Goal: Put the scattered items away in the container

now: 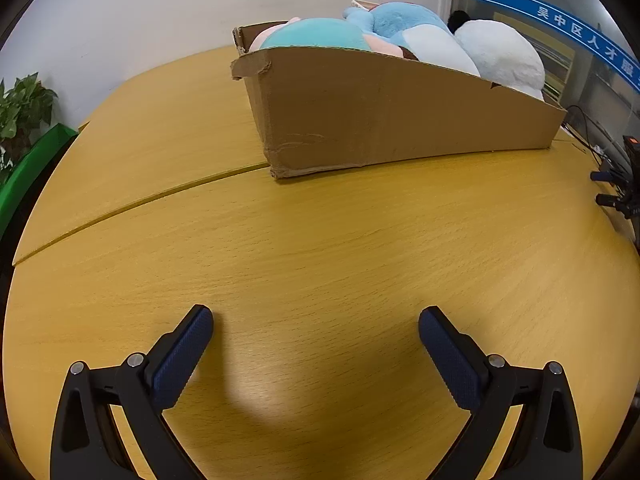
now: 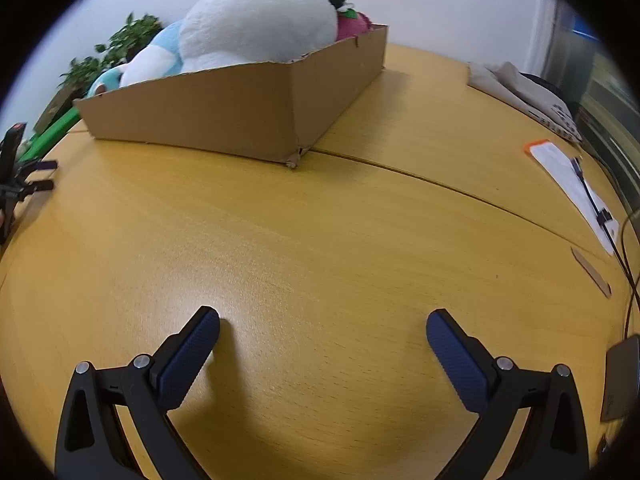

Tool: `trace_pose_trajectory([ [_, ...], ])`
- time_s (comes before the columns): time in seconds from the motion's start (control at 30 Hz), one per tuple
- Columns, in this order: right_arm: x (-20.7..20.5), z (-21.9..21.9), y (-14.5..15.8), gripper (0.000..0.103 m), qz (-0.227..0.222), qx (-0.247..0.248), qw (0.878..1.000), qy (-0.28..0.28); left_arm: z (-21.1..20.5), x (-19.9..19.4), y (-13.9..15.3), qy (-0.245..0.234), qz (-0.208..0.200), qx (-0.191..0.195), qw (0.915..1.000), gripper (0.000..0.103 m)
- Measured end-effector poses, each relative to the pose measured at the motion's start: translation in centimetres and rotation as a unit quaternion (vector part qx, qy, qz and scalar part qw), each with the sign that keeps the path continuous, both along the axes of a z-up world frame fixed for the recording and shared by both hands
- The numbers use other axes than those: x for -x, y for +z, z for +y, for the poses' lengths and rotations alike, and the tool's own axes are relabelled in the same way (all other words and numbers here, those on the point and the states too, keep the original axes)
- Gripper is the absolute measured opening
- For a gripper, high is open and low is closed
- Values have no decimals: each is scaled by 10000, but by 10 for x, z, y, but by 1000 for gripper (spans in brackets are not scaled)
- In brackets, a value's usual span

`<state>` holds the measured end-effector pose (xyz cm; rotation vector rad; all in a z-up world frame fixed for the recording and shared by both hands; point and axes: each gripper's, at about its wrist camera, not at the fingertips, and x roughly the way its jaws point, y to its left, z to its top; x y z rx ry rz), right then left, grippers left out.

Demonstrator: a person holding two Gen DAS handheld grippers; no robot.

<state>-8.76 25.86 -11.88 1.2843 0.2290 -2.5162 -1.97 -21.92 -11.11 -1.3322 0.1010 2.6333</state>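
Observation:
A low cardboard box point(image 1: 360, 120) sits at the far side of the wooden table point(image 1: 320, 248), heaped with plush toys: a teal one point(image 1: 316, 34), a blue one point(image 1: 404, 20) and a large white one point(image 1: 500, 52). My left gripper point(image 1: 316, 320) hovers over bare tabletop well short of the box, open, nothing between its blue pads. In the right wrist view the same box point(image 2: 224, 108) shows its other corner, with the white plush point(image 2: 256, 20) on top and a pink toy point(image 2: 354, 24) behind. My right gripper point(image 2: 322, 320) is open too, over bare wood.
A potted plant point(image 1: 24, 104) and a green panel point(image 1: 28, 168) stand past the table's left edge. On the right side lie a folded cloth point(image 2: 520, 88), a paper with a pen point(image 2: 572, 184), a small cardboard strip point(image 2: 592, 272), cables and a dark device point(image 2: 620, 376).

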Motion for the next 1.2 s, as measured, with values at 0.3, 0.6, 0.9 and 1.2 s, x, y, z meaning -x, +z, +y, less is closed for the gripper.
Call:
trace_pose_trajectory([
  [0.3, 6, 7, 0, 103, 4, -8, 10000, 13, -53, 22, 0, 160, -25, 1, 9999, 103],
  [0.6, 6, 7, -1, 103, 7, -4, 10000, 7, -86, 6, -5, 20, -21, 2, 10000, 103],
  [0.9, 6, 7, -1, 103, 7, -4, 10000, 7, -67, 18, -6, 19, -20, 25, 10000, 103],
  [1.2, 6, 7, -1, 103, 6, -5, 10000, 6, -60, 19, -6, 23, -17, 33, 10000, 103],
])
